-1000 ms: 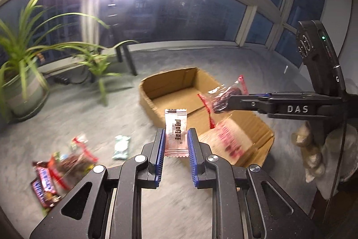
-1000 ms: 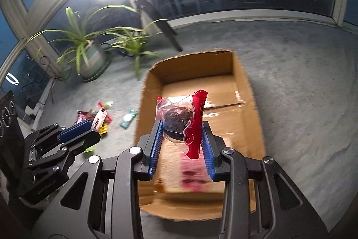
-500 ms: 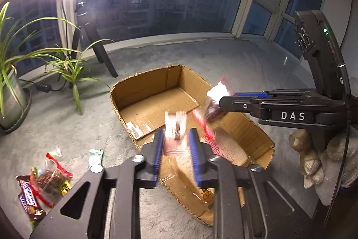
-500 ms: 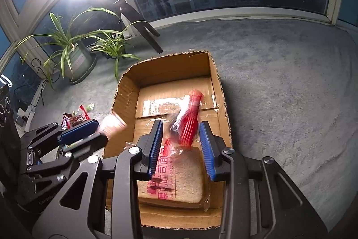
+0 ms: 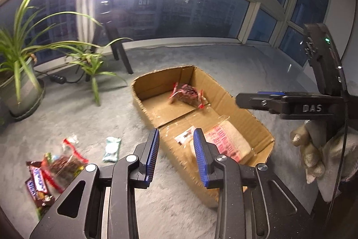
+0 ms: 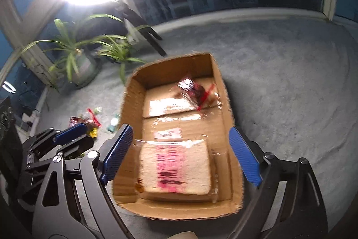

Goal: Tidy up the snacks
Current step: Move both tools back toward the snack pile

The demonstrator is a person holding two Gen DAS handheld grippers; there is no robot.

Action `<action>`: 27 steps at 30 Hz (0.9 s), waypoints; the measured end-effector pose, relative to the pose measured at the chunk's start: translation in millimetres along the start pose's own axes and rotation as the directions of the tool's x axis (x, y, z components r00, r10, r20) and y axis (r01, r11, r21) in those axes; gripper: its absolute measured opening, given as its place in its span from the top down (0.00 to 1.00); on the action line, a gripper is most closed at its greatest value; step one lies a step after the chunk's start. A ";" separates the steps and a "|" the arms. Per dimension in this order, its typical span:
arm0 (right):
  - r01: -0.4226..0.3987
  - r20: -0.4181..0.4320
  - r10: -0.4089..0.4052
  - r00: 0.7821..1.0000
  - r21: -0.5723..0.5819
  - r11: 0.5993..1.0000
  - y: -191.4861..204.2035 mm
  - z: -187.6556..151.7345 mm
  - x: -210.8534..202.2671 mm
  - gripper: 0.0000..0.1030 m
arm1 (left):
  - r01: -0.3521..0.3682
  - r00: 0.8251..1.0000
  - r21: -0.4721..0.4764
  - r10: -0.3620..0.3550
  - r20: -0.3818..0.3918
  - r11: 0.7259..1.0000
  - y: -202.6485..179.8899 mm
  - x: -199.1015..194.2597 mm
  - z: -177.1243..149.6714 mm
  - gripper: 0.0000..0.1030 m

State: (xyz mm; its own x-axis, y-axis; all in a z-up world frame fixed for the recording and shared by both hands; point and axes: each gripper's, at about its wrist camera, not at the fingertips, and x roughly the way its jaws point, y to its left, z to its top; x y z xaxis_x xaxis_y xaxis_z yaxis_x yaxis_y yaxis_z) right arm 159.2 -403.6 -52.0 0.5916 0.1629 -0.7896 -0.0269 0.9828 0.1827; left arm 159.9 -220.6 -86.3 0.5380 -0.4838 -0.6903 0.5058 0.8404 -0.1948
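Both the left tongs [image 5: 176, 149] and the right tongs [image 6: 181, 155] gape empty above the cardboard box [image 6: 132, 91]. Inside lie the red-trimmed snack bag [image 6: 197, 91], a small white packet [image 5: 185, 134] and wrapped bread [image 6: 176, 169]; more snacks [image 5: 51, 169] sit on the grey floor [image 5: 89, 113].

Motion-blurred white sachet [image 5: 184, 136] print, snack pile [image 5: 53, 168] labels partly unreadable.

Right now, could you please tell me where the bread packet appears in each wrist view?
Left wrist: the bread packet sits right of centre, at the near end of the box, just past the left gripper.
Right wrist: the bread packet sits low centre, between the right gripper's open fingers.
Shared landmark: the red-trimmed snack bag at the box's far end.
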 end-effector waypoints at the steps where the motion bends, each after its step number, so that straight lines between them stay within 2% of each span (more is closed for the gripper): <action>1: 0.010 0.006 -0.009 1.000 -0.035 0.999 6.2 -1.3 -1.7 0.13 | -0.005 1.000 -0.007 0.005 0.002 1.000 4.0 -3.9 -2.4 0.71; 6: 0.036 0.050 -0.029 0.998 -0.151 0.988 37.8 -10.0 -12.3 0.13 | -0.038 0.999 -0.041 0.039 0.009 0.998 26.4 -25.9 -16.3 0.71; 12: 0.024 0.063 -0.012 0.998 -0.184 0.983 67.8 -19.9 -11.9 0.13 | -0.106 0.994 -0.080 0.107 0.012 0.991 58.2 -60.2 -42.9 0.71; 17: 0.019 0.061 -0.006 0.998 -0.219 0.976 97.5 -28.1 1.8 0.20 | -0.172 0.985 -0.168 0.174 0.001 0.971 92.5 -89.6 -73.0 0.71; 20: -0.037 0.036 0.046 0.998 -0.235 0.971 116.4 -30.9 12.2 0.21 | -0.214 0.977 -0.207 0.214 -0.024 0.955 112.1 -100.7 -91.1 0.71; 23: -0.110 -0.026 0.107 0.994 -0.241 0.964 136.4 -33.6 28.3 0.22 | -0.243 0.970 -0.238 0.235 -0.061 0.940 130.0 -105.7 -109.7 0.71; 27: -0.164 -0.083 0.146 0.986 -0.297 0.941 166.5 -39.3 47.6 0.29 | -0.265 0.964 -0.274 0.247 -0.100 0.925 146.4 -107.1 -127.8 0.71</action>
State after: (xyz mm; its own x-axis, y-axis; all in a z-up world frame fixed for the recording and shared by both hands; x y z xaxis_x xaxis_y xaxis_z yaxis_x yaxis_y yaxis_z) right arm 151.2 -228.8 -82.2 0.5125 0.3111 -0.8003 -0.3620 0.9235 0.1272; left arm 90.1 -14.5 -129.9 0.5762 -0.2347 -0.7829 0.1403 0.9721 -0.1882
